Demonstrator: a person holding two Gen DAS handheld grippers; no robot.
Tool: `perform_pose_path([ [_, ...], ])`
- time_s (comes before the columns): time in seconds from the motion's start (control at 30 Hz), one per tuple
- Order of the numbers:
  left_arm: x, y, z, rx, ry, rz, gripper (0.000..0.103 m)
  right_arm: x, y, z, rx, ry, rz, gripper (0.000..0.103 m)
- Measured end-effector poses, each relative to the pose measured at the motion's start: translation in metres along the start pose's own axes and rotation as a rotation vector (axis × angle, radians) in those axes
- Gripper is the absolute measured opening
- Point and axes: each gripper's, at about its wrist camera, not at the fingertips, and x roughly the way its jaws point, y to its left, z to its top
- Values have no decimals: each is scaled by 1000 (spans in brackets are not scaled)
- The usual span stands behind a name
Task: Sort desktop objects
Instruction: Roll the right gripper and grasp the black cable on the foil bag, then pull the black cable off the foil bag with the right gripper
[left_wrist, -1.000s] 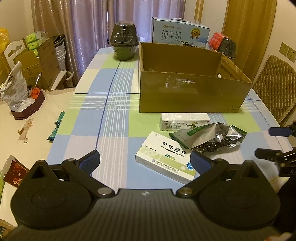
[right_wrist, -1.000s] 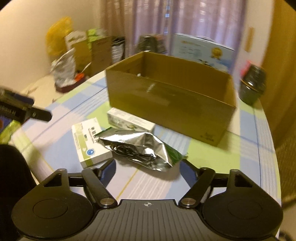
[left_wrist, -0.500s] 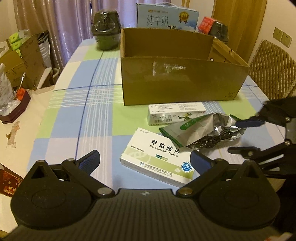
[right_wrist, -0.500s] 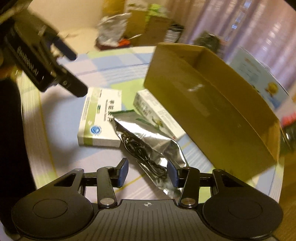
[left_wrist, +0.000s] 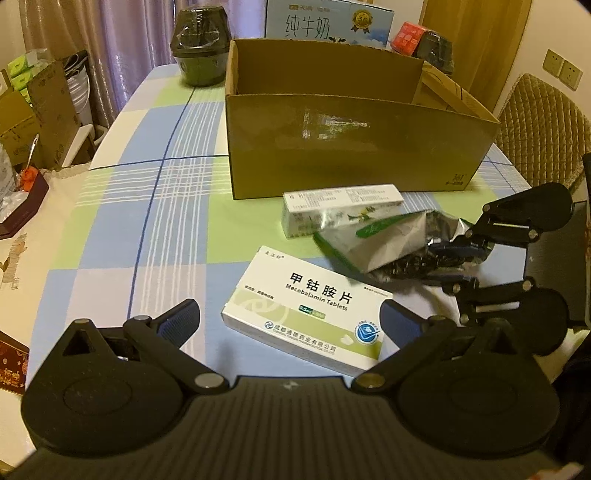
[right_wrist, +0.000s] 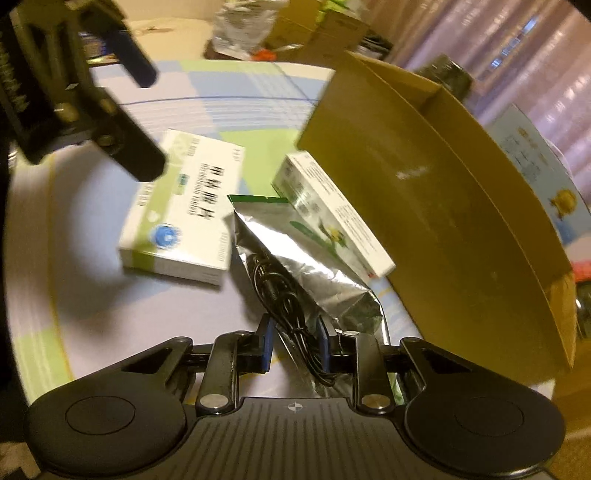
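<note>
At the bottom centre of the right wrist view, the right claw (right_wrist: 294, 341) is sitting narrowed around a black cable (right_wrist: 280, 291), with its blue pads (right_wrist: 266, 345) pressing close on either side of the cable and the crumpled end of a silver foil bag (right_wrist: 314, 266). The bag is stretching away from the claw toward the middle of the frame, lying on the table (right_wrist: 92, 295). Just left of the bag, a white and green tablet box (right_wrist: 184, 218) is lying flat; just right of it, a slim white box (right_wrist: 328, 218) is resting against the wall of the cardboard box (right_wrist: 443, 206), which is filling the upper right.

In the left wrist view, the left claw (left_wrist: 290, 321) is hovering wide apart at the bottom of the frame, holding nothing, with the tablet box (left_wrist: 314, 310) lying between its fingertips and slightly beyond them. The right claw (left_wrist: 456, 267) is showing at the right edge, closing on the foil bag (left_wrist: 380, 243). The cardboard box (left_wrist: 351, 144) is standing open in the upper centre.
</note>
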Motion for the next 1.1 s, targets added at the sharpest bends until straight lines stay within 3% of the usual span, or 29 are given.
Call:
perform_pose_path([
  [0.23,6,-6,-1,-22,12,-27,102,-2,-29,-15,154,56,-81,21],
  [0.37,11,-11,-2,-25,32,-21,102,-20,-43,-18,301,13,-20,11],
  [0.6,18,-9,0,-43,82,-50,102,-35,-43,-12,510,-12,144,7],
  [0.9,36,3,1,13,182,-119,102,-14,-25,-6,484,-4,250,3],
  [1.1,48,-1,4,88,168,-183,102,-12,-23,-1,447,-5,290,3],
])
